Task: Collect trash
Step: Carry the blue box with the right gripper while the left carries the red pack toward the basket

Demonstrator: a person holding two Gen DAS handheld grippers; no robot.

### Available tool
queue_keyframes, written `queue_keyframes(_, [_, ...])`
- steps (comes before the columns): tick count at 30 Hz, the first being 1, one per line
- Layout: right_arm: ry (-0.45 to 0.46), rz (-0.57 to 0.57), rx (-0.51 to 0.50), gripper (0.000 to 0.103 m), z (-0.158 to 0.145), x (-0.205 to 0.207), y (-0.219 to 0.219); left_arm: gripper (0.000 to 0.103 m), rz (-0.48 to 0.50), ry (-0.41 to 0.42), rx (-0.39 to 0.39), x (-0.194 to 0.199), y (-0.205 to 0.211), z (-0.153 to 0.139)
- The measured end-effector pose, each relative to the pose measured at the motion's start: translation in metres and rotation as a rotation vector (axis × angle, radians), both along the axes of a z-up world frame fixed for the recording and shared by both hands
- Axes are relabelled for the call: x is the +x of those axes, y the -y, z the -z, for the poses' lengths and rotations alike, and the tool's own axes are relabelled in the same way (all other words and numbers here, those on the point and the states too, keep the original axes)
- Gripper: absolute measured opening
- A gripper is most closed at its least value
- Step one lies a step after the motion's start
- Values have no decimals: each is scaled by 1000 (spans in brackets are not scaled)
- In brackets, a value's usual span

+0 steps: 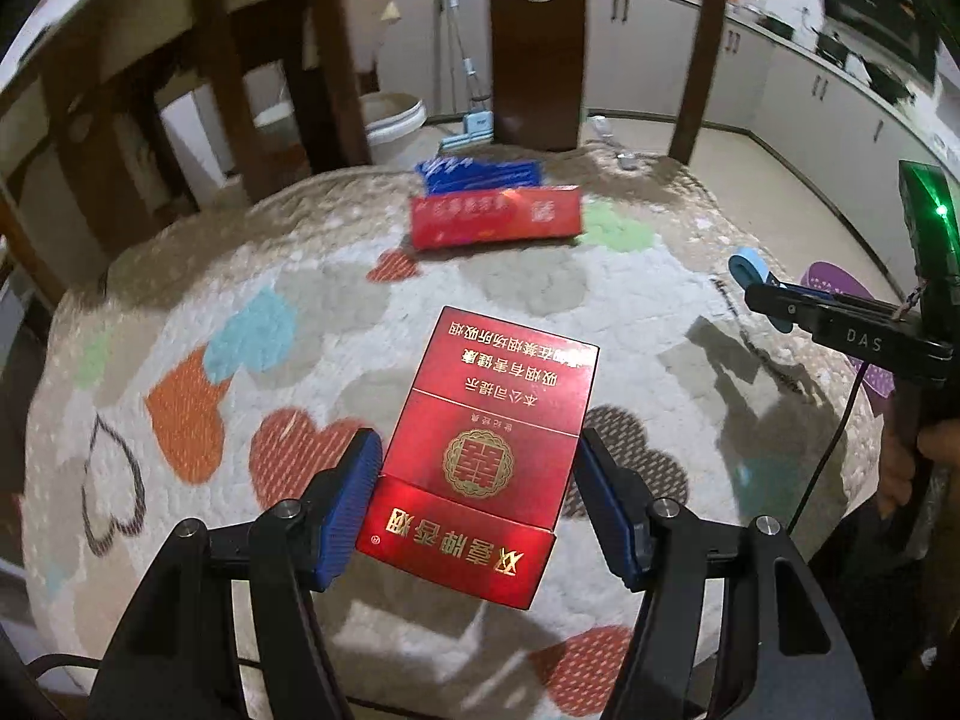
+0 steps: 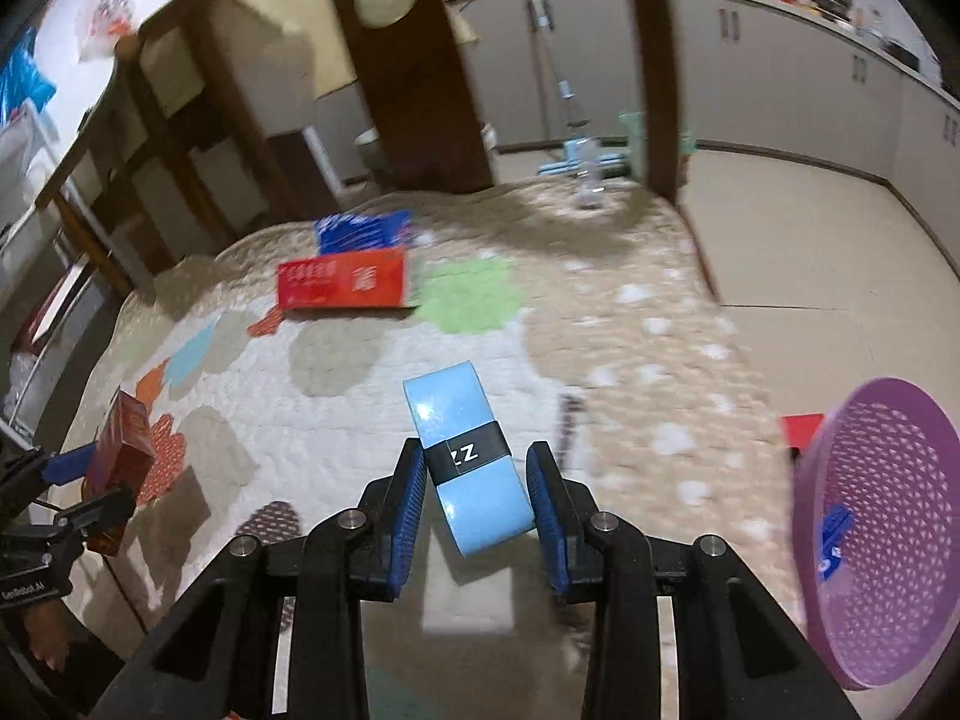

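The left gripper (image 1: 480,504) holds a red cigarette pack (image 1: 486,456) btw. its blue fingers (image 1: 351,507), lid end near the camera; the pack is lifted above the bench (image 1: 336,312), which has a quilted cover w/ coloured hearts. The right gripper (image 2: 477,510) has a light-blue tape roll (image 2: 468,456) w/ black band btw. its fingers (image 2: 403,516); the roll sits tilted, the left pad touches it, but on the other side I cannot tell if it is pressed or only near. At the far side of the bench lies a red carton (image 1: 498,217) and just behind it, touching, a blue packet (image 1: 480,173). A purple perforated basket (image 2: 882,528) is at the right edge, near the right gripper. Behind are wooden chair backs (image 1: 537,42) and kitchen cabinets (image 1: 804,90).
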State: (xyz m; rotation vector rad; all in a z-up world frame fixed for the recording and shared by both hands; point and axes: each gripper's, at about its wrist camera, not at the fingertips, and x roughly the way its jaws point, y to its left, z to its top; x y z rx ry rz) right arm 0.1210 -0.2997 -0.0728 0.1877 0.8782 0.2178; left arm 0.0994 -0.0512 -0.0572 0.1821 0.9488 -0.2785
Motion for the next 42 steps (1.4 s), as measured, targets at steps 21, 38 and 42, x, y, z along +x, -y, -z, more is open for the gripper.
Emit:
queue_keyframes(21, [120, 298, 119, 37, 3, -40, 119, 65, 220, 43, 106, -3, 141, -9])
queue_keyframes(38, [140, 319, 130, 37, 2, -58, 130, 65, 270, 45, 142, 3, 197, -5])
queue_keyframes(42, [150, 325, 118, 37, 1, -61, 132, 65, 279, 60, 181, 1, 208, -3])
